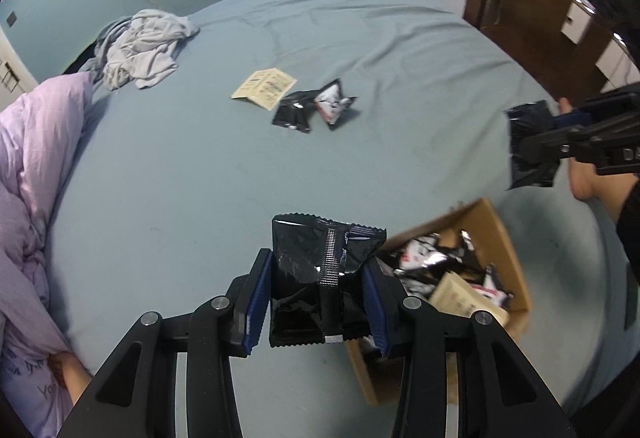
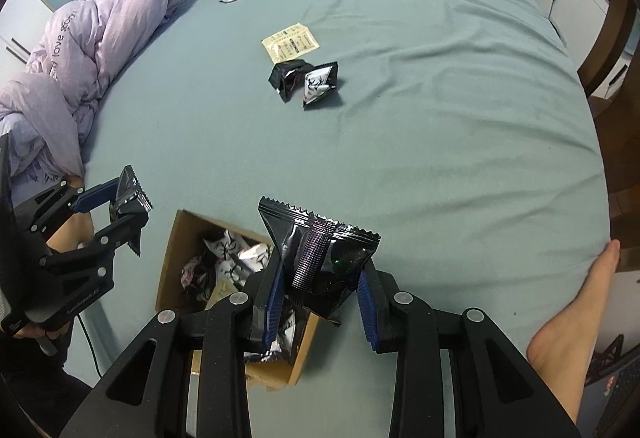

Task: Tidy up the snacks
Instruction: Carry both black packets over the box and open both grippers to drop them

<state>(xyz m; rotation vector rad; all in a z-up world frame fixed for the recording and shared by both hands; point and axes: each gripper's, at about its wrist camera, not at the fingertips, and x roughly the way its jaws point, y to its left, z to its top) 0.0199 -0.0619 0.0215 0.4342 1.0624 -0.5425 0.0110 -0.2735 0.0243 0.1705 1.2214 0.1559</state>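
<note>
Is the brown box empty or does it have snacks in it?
It has snacks in it. The cardboard box is open on top, and black, white and tan packets lie piled inside it on the bed.

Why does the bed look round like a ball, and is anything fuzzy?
Left wrist view: the fisheye lens bulges the bed, and the cardboard box is motion-blurred. Right wrist view: same bulge, glare glints off the black snack packet.

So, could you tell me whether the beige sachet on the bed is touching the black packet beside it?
Cannot tell: in both wrist views the beige sachet and black packet meet at corners.
</note>
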